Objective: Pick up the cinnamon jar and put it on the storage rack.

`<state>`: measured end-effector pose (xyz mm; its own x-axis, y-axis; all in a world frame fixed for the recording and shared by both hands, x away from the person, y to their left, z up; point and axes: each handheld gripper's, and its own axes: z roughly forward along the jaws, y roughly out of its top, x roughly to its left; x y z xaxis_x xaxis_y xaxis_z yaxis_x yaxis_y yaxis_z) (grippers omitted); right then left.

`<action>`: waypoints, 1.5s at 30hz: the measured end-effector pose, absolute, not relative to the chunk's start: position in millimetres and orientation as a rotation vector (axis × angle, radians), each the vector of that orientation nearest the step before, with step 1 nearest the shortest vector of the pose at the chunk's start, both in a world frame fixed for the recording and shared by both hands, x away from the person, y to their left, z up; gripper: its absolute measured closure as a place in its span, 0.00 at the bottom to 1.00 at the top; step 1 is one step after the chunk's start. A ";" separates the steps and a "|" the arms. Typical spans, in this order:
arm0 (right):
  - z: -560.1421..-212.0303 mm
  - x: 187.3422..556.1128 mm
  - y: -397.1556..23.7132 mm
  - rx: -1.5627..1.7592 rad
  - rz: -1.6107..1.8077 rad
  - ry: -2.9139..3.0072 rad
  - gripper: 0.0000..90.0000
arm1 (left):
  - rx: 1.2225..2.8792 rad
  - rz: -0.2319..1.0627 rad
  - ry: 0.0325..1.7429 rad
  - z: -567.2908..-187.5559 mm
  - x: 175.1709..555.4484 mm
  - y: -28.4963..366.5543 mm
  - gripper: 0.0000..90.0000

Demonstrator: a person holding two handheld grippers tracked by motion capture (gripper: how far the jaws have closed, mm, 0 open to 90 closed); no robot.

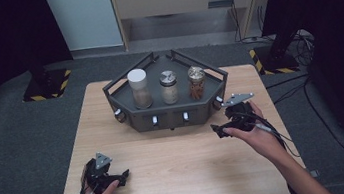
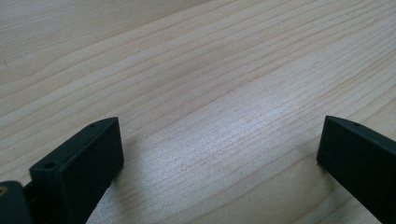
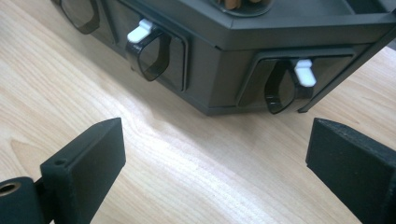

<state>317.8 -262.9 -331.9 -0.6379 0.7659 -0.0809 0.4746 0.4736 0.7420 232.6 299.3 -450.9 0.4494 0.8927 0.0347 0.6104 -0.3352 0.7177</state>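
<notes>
A dark grey angular rack stands at the middle back of the wooden table. On its top shelf are a white-lidded jar, a silver-lidded jar and a jar of brown sticks. My right gripper is open just off the rack's front right corner. In the right gripper view its jaws stand wide apart over bare wood, facing two smoky drawer handles with white tabs. My left gripper rests near the front left edge, open, nothing between its jaws.
The rack's front carries several small drawers with white tabs. Bare tabletop lies between the rack and both hands. Cables trail from each gripper. Beyond the table are grey floor mats and a stand base with yellow-black tape.
</notes>
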 end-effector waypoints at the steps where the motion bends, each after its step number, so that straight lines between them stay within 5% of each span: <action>1: -332.9 316.8 -262.3 1.037 0.982 2.326 0.05 | 2.066 0.572 1.252 -450.9 232.6 299.2 0.00; 45: -378.0 293.0 -274.3 1.096 1.039 2.379 0.05 | 2.062 0.575 1.258 -451.1 231.9 297.6 0.00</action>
<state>293.0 -274.3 -378.0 -0.6533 0.7570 0.0109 0.5224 0.4403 0.7302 231.9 297.6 -451.1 0.4443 0.8952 0.0346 0.6117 -0.3314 0.7183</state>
